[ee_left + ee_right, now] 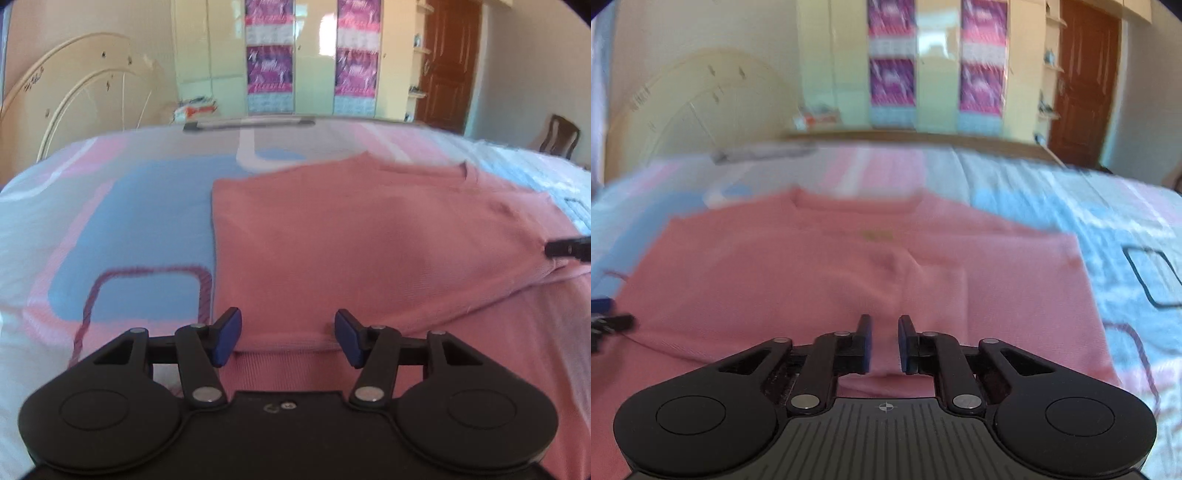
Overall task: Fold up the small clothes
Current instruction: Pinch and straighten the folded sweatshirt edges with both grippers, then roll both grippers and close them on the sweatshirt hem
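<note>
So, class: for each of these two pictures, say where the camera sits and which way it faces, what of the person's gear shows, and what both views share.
Left wrist: sits behind the left gripper, jaws apart, looking down across the bed at the pink shirt's left edge; the other gripper's tip shows at right.
Right wrist: sits behind the right gripper, jaws narrowly apart, facing the pink shirt's collar.
Shared: shirt, bed, wardrobe, brown door.
</note>
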`<state>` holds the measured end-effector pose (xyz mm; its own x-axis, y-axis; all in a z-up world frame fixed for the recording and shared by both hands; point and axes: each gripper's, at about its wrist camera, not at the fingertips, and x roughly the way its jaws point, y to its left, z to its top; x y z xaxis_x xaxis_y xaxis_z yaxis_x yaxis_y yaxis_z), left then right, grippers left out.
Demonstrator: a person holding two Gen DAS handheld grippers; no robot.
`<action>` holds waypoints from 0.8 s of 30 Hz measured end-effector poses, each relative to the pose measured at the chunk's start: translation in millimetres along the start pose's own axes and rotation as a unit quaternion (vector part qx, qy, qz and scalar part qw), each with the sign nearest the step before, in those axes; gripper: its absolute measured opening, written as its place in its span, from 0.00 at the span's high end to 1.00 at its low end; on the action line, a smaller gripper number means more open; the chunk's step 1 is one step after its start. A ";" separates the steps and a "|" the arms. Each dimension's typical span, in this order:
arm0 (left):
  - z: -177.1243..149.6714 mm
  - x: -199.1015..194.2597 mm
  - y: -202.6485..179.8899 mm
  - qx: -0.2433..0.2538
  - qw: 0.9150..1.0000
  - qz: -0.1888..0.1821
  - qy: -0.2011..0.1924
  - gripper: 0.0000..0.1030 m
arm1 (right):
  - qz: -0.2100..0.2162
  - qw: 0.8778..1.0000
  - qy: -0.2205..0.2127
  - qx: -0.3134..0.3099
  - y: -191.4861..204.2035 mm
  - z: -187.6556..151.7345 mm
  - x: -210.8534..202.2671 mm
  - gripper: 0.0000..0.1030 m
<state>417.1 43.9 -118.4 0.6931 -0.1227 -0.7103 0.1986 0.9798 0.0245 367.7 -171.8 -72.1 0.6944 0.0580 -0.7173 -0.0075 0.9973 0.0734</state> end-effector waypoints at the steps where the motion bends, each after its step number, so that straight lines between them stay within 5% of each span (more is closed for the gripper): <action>1: -1.6 1.1 -1.6 -0.001 1.000 0.003 -0.001 0.47 | -0.003 1.000 0.021 -0.005 -1.5 -3.7 8.9 0.87; 7: 1.7 2.0 -6.9 -0.006 1.000 0.019 0.010 0.47 | 0.018 1.000 -0.015 -0.002 -10.3 0.1 -8.6 0.85; 9: 3.7 2.2 -8.7 -0.008 1.000 0.025 0.012 0.47 | 0.014 0.999 0.034 -0.003 -17.1 -8.4 8.1 0.85; 22: -14.2 -35.8 -37.2 -0.022 0.995 0.095 0.032 0.42 | 0.087 0.996 -0.014 0.002 -63.0 -14.3 -36.1 0.85; 24: -19.6 -46.1 -43.6 -0.025 0.994 0.098 0.031 0.26 | 0.093 0.996 -0.014 0.002 -70.2 -18.3 -43.0 0.85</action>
<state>362.9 9.9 -100.5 0.6703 0.0798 -0.7378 0.0281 0.9908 0.1327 325.2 -243.5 -59.1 0.7006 0.2409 -0.6716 -0.1350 0.9690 0.2067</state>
